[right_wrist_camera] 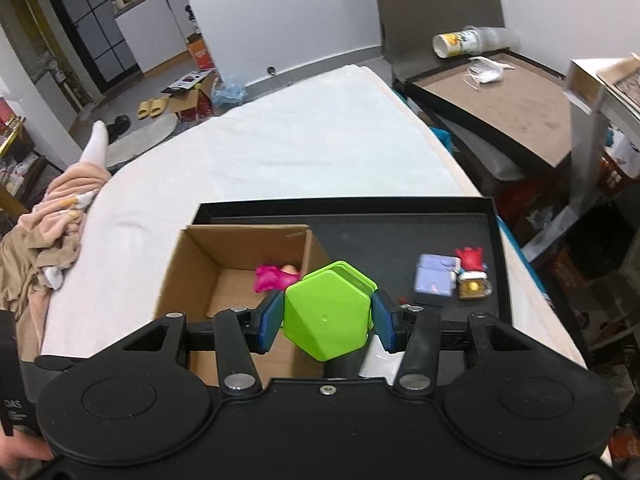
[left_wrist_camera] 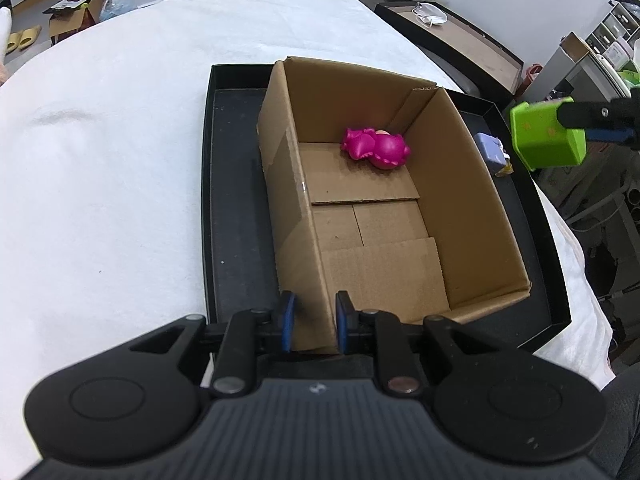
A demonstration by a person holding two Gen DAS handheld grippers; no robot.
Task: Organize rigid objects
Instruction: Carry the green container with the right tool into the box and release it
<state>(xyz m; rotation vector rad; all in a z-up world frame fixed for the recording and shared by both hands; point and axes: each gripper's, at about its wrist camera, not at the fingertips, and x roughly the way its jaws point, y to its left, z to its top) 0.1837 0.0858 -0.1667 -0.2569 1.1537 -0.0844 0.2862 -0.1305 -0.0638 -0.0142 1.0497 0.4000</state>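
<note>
Cardboard box: I see the open cardboard box [left_wrist_camera: 384,216] standing inside the black tray [left_wrist_camera: 236,208], pushed toward the tray's left side in my left wrist view, flaps folded flat on its floor.
Pink toy: a magenta figure [left_wrist_camera: 376,148] lies on its side on the box floor, against the far wall near the right corner.
Left gripper: my left gripper [left_wrist_camera: 314,326] has its blue pads pressed onto the near left corner of the box wall, one pad outside and one inside, pinching the cardboard edge.
Right gripper: my right gripper [right_wrist_camera: 326,318] pinches a bright green hexagonal block [right_wrist_camera: 328,310] between its blue pads, one on each flat side.
Green block position: from the left wrist view I see it held in the air to the right of the box, above the tray's right edge; from the right wrist view it sits over the box's right wall.
Loose items: on the bare tray floor right of the box I see a lilac square case [right_wrist_camera: 435,280], a small red figure [right_wrist_camera: 471,258] just behind it and a little amber bottle [right_wrist_camera: 474,288] just beside it.
Surface: the tray rests on a white cloth [left_wrist_camera: 120,140] that covers the table.
Background: a peach garment [right_wrist_camera: 48,220] lies bunched at the cloth's left edge; a second brown tray [right_wrist_camera: 508,96] with a white mask stands off to the right.
</note>
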